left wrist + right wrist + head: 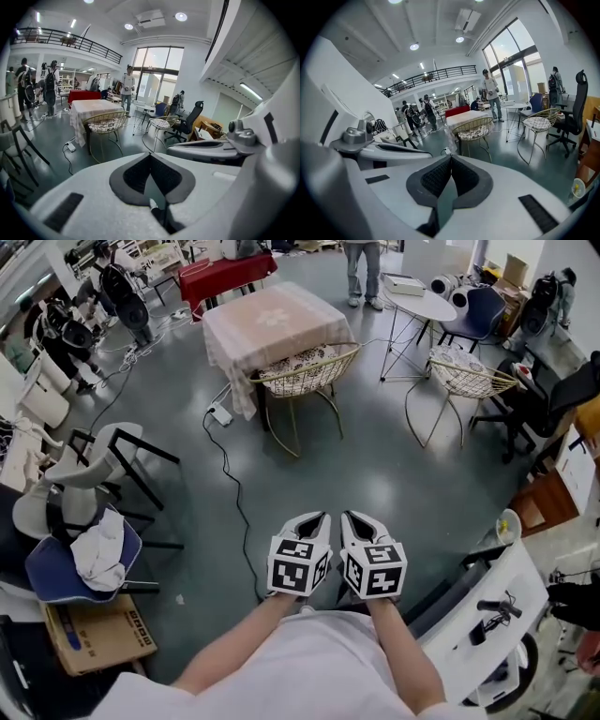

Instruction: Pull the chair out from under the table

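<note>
A gold wire chair point(302, 374) with a white patterned cushion stands tucked against the near side of a square table point(272, 320) under a pale pink cloth. The same chair point(105, 124) and table point(90, 108) lie ahead in the left gripper view, and the chair point(474, 131) appears again in the right gripper view. My left gripper point(319, 517) and right gripper point(352, 517) are held side by side close to my body, far from the chair. Both are shut with nothing between the pads.
A second gold wire chair point(461, 379) and a round white table point(420, 304) stand to the right. A black cable point(234, 486) and power strip point(220, 413) lie on the grey floor. Dark-framed chairs point(89, 470) stand left, a white machine point(487, 615) right. A person point(360, 268) stands behind the table.
</note>
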Action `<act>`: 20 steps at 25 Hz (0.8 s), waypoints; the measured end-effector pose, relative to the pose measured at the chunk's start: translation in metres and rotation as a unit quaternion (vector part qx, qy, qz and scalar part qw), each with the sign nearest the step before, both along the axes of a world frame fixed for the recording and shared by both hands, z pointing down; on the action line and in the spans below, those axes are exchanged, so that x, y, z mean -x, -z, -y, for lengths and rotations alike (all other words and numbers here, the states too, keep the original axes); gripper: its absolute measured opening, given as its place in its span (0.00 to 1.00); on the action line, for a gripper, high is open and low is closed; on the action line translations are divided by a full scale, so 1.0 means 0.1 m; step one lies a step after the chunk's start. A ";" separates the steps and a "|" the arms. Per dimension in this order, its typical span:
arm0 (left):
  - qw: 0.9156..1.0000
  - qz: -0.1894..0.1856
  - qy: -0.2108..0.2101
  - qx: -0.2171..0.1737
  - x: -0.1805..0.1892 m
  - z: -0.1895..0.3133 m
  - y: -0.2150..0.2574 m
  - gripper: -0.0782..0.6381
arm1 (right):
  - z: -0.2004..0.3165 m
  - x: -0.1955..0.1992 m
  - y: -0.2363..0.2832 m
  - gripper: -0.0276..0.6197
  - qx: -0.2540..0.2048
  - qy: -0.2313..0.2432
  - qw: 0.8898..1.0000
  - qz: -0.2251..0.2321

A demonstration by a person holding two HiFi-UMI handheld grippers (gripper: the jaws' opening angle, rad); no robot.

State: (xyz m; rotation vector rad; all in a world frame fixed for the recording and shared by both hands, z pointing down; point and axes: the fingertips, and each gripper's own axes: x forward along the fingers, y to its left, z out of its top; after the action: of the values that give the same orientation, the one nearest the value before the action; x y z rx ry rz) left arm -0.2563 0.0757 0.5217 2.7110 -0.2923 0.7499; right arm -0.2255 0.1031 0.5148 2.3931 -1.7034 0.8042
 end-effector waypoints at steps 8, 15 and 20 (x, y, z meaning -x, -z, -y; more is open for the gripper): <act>0.999 0.011 0.029 0.011 -0.77 0.33 -0.08 0.12 | 0.35 -0.81 -0.05 0.05 -0.001 0.032 0.999 0.010; 0.998 0.020 0.056 0.016 -1.40 0.52 -0.06 0.12 | 0.55 -1.50 -0.05 0.05 0.004 0.053 0.998 0.017; 0.997 0.030 0.074 0.005 -1.76 0.65 -0.04 0.12 | 0.73 -1.87 -0.02 0.05 -0.002 0.086 0.996 0.016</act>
State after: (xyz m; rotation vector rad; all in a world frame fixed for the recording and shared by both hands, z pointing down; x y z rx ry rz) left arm -0.0799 0.0110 0.5255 2.6267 -0.4971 0.7883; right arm -0.0387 0.0299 0.5171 2.2081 -1.8924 0.8171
